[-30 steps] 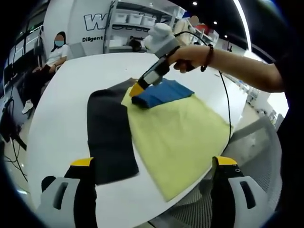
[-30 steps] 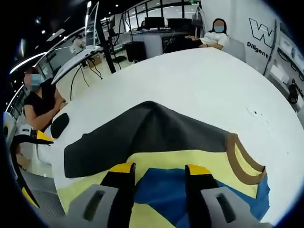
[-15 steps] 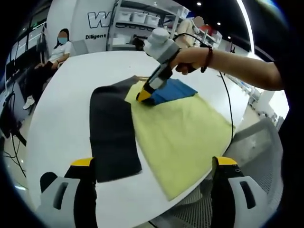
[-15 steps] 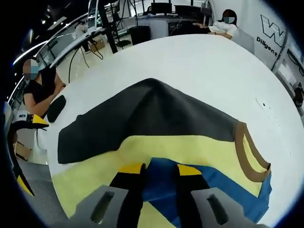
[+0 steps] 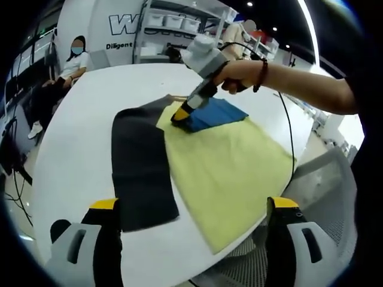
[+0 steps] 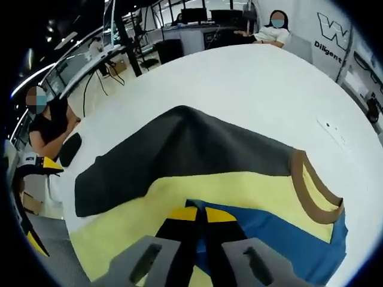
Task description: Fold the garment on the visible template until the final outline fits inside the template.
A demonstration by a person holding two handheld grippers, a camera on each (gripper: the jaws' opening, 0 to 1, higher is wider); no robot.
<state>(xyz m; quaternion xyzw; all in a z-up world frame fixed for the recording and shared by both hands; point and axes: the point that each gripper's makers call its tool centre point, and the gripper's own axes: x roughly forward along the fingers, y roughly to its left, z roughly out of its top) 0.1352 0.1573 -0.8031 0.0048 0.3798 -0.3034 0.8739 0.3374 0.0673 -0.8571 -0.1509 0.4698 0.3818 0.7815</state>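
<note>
Nearest, left gripper (image 5: 191, 206): jaws spread wide and empty, poised above the bench's near edge.
Bench (image 5: 78, 149): white and round, carrying the garment just ahead of the left gripper.
Garment (image 5: 224, 164): spread flat, yellow panel to the right of the dark grey panel (image 5: 140, 167).
Right gripper (image 6: 195, 214): jaws pinched together on the blue sleeve (image 6: 281, 242), at the garment's far end.
Collar (image 6: 314, 194): brown band, beyond the right gripper's tips.
Beyond: masked person (image 6: 274, 28) seated behind the bench.

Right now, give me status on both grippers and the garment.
Right gripper shut on the blue panel edge. Left gripper open, off the cloth, at the table edge. Garment flat, unfolded, dark panel spread. Nothing in the way.
</note>
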